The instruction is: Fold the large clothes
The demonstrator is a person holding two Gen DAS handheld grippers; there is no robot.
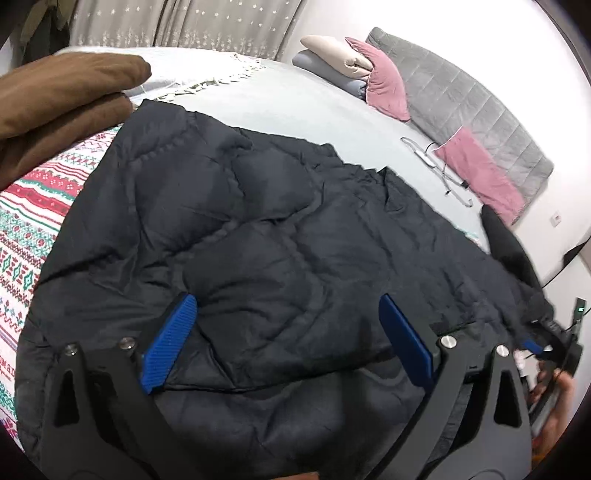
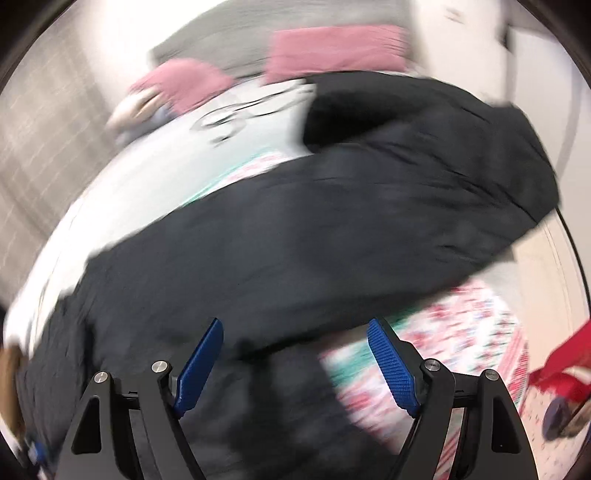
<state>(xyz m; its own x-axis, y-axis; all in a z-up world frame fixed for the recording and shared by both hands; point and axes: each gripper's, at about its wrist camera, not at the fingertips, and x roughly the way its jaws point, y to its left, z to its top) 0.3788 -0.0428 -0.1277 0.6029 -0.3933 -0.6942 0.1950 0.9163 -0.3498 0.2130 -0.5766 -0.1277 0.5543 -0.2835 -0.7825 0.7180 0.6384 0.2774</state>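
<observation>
Jacket [image 1: 258, 229]: dark quilted cloth, matt, slightly crinkled. Blanket [image 1: 40, 206]: patterned knit-look cloth. Sheet [image 1: 295, 107]: smooth pale cloth. Headboard [image 1: 461, 107]: grey quilted fabric. Left gripper [image 1: 288, 343]: matt black plastic; pads [image 1: 170, 343] blue, ribbed; bolts bright metal.

Your room, as listed: bed [image 1: 295, 92] under a pale grey sheet; grey quilted headboard [image 1: 461, 107] against a white wall [image 1: 498, 44]; two pink pillows [image 1: 388, 81], one beside a beige and blue-grey stack; patterned grey curtains [image 1: 184, 26] behind the bed; wall socket [image 1: 556, 218] low beside the headboard. Light even.
</observation>
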